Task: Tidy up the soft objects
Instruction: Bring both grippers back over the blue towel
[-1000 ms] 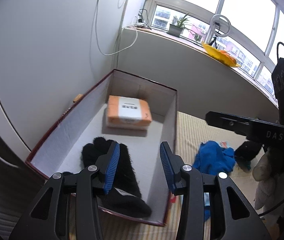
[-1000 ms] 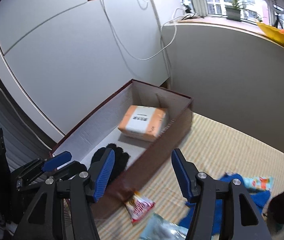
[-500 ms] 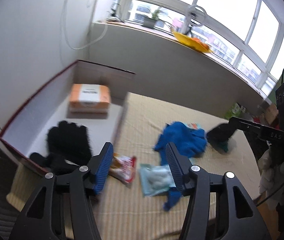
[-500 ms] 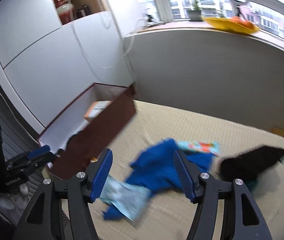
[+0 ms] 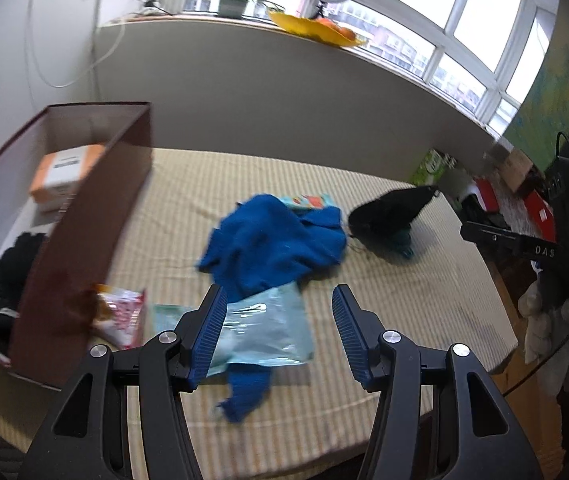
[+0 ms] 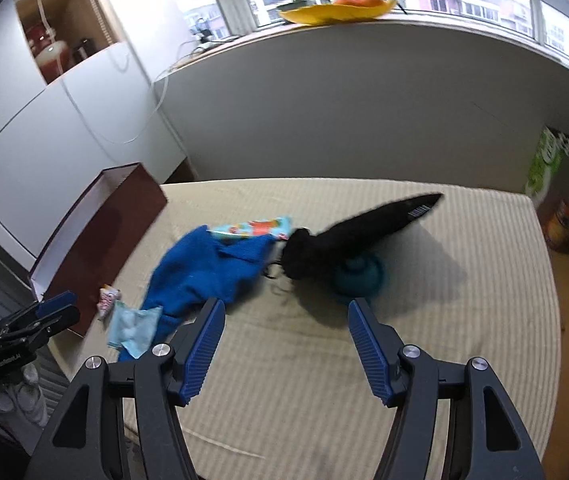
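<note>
A blue knitted cloth (image 5: pixel 272 246) (image 6: pixel 208 272) lies crumpled mid-table. A pale teal plastic packet (image 5: pixel 264 328) (image 6: pixel 132 326) rests on its near end. A black glove (image 5: pixel 390 216) (image 6: pixel 348 240) lies to the right over a teal object (image 6: pixel 358 276). A dark red box (image 5: pixel 84 216) (image 6: pixel 96 232) on the left holds black gloves (image 5: pixel 16 264) and an orange-white pack (image 5: pixel 64 172). My left gripper (image 5: pixel 280 328) is open above the teal packet. My right gripper (image 6: pixel 286 338) is open, in front of the black glove.
A red-white snack bag (image 5: pixel 118 316) (image 6: pixel 108 300) lies beside the box. A colourful packet (image 5: pixel 308 202) (image 6: pixel 252 228) peeks from under the blue cloth. The striped tablecloth (image 6: pixel 404 360) ends at the right edge; clutter stands on the floor beyond.
Both grippers have swung right, away from the box and over the table's middle. The blue cloth and black glove came into the centre of both views. Both grippers stayed open.
</note>
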`<move>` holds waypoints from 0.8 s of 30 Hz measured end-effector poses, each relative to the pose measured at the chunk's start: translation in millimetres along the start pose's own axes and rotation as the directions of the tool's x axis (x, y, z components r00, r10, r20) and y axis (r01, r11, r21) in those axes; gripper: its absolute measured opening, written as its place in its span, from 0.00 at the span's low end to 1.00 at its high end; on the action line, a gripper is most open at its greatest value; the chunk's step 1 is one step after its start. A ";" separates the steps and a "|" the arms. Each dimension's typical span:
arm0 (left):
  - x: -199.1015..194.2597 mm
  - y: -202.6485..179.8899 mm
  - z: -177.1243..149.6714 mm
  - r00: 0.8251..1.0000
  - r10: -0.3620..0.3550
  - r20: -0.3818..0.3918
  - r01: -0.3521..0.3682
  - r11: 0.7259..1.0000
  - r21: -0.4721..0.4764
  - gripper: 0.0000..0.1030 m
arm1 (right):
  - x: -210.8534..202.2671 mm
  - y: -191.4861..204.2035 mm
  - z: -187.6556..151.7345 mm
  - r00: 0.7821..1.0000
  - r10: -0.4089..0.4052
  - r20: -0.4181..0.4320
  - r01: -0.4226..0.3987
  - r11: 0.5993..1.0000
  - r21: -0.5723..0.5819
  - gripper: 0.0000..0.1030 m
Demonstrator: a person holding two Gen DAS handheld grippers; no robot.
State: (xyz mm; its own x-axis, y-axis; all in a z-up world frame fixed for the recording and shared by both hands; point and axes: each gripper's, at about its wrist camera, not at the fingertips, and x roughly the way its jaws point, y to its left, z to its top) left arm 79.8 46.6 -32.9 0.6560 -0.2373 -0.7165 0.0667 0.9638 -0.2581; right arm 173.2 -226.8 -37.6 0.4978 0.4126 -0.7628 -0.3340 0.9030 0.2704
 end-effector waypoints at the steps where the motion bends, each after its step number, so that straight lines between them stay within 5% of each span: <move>1: 3.4 -4.3 -0.1 1.000 -0.002 -0.007 0.002 1.000 0.004 0.52 | -0.2 -6.1 -0.9 1.000 0.000 -0.002 0.000 1.000 0.011 0.59; 11: 33.8 -0.9 11.7 0.997 0.000 -0.073 -0.002 1.000 -0.018 0.53 | 11.5 -34.9 -8.2 0.997 0.072 -0.034 -0.070 0.994 0.081 0.59; 17: 53.5 24.7 28.1 0.993 -0.030 -0.116 0.018 0.995 -0.098 0.53 | 40.3 -13.2 -5.8 0.984 0.163 -0.074 -0.156 0.984 0.090 0.59; 24: 89.3 28.4 36.3 0.984 -0.021 -0.177 0.010 0.998 -0.065 0.53 | 86.3 27.2 5.1 0.965 0.227 -0.132 -0.218 0.973 0.075 0.59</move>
State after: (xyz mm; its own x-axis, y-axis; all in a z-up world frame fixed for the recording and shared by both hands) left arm 167.5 57.2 -80.7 0.5107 -0.2754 -0.8145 0.0238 0.9515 -0.3067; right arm 211.1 -166.0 -93.1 0.2994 0.5870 -0.7521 -0.3734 0.7975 0.4738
